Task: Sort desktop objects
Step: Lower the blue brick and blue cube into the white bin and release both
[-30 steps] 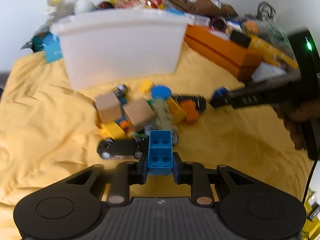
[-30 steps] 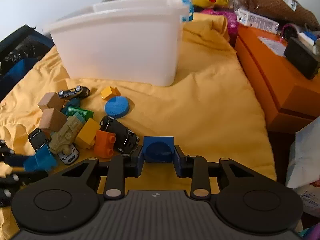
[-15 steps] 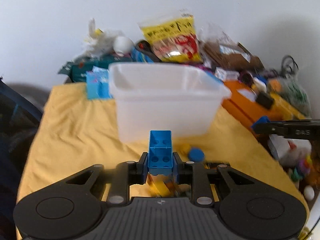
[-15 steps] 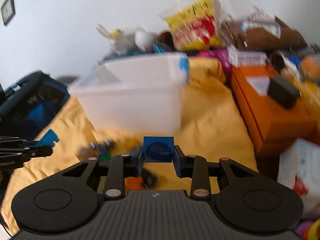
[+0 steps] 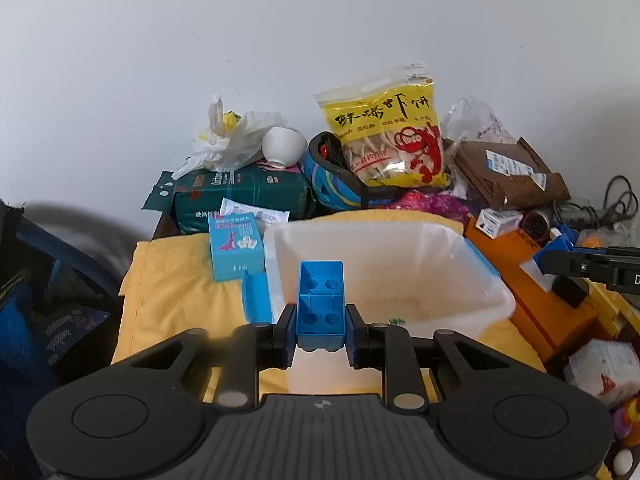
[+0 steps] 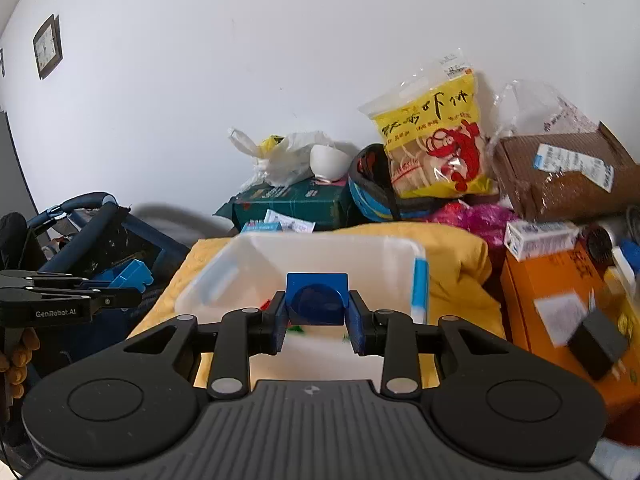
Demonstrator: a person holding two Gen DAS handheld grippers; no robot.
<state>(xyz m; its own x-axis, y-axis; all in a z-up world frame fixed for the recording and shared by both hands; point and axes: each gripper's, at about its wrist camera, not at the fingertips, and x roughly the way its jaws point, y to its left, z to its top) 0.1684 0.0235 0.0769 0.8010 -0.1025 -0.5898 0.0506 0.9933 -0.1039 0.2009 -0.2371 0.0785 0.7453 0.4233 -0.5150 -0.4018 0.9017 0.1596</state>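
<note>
A light-blue brick [image 5: 321,304] is clamped in the left gripper [image 5: 320,330], a dark-blue block [image 6: 317,299] in the right gripper [image 6: 318,326]; both are held over the white bin [image 5: 472,280]. Drop-off is judged in hand; jaw release is required next.

A light-blue two-by-four toy brick [image 5: 321,304], hollow underside up with round sockets showing, is clamped between the left gripper [image 5: 320,330] fingers above the open white plastic bin [image 5: 472,280]. A darker blue block [image 6: 317,299] with a round recess sits pinched in the right gripper [image 6: 318,328], also over that bin
</note>
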